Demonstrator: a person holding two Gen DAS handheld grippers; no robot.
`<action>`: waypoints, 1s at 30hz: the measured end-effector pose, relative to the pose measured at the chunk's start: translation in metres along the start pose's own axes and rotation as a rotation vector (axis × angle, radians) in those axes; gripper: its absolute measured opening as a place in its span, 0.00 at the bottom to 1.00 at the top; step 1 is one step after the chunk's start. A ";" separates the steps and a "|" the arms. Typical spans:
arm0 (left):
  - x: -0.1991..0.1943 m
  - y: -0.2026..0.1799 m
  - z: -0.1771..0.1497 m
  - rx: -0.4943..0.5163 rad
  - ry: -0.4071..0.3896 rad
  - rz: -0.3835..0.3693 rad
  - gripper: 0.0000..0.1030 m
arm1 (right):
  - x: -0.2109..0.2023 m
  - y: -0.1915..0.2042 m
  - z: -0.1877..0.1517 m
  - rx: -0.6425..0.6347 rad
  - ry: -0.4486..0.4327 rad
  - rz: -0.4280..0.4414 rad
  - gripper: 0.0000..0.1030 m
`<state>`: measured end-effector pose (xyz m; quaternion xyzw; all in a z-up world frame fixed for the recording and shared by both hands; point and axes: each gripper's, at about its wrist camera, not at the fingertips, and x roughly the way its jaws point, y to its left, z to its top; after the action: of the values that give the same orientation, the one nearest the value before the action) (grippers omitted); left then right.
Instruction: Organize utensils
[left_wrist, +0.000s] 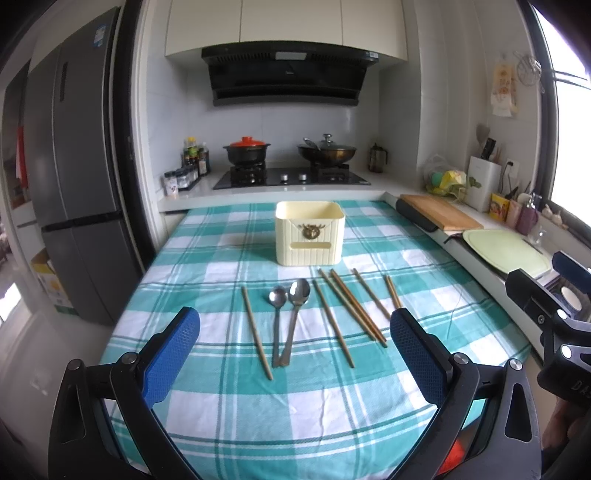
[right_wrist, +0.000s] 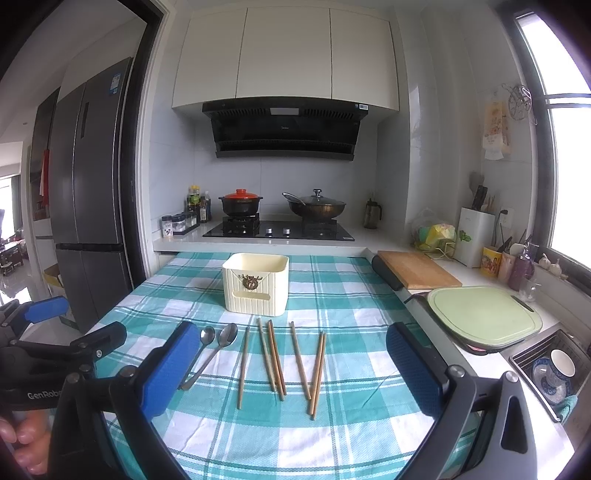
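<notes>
A cream utensil holder (left_wrist: 309, 237) (right_wrist: 255, 283) stands open-topped at the far middle of a teal checked tablecloth (left_wrist: 221, 413) (right_wrist: 351, 424). In front of it lie two metal spoons (left_wrist: 286, 317) (right_wrist: 212, 349) side by side and several wooden chopsticks (left_wrist: 354, 314) (right_wrist: 277, 360); one chopstick (left_wrist: 256, 332) lies apart, left of the spoons. My left gripper (left_wrist: 295, 332) is open and empty, hovering above the near side of the utensils. My right gripper (right_wrist: 291, 350) is open and empty, over the chopsticks. Each gripper shows at the edge of the other's view.
Behind the table is a counter with a stove (left_wrist: 291, 177), a red-lidded pot (left_wrist: 246, 149) and a wok (left_wrist: 327, 151). A wooden board (right_wrist: 417, 273) and a green board (right_wrist: 484, 317) lie to the right, by a sink (right_wrist: 554, 369). A grey fridge (left_wrist: 77, 166) stands left.
</notes>
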<state>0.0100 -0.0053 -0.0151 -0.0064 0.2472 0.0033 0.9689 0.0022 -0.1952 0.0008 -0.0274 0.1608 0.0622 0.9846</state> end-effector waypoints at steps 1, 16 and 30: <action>0.000 0.000 0.000 0.000 0.000 0.000 0.99 | 0.000 -0.001 0.001 -0.001 0.000 0.000 1.00; 0.000 0.000 0.000 0.001 0.001 0.001 0.99 | 0.004 -0.002 -0.004 0.003 0.009 0.000 1.00; 0.009 0.000 -0.004 0.006 0.009 -0.004 0.99 | 0.011 -0.003 -0.004 0.006 0.030 -0.005 1.00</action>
<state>0.0160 -0.0053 -0.0226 -0.0043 0.2515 0.0006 0.9679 0.0113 -0.1976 -0.0068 -0.0259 0.1757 0.0587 0.9823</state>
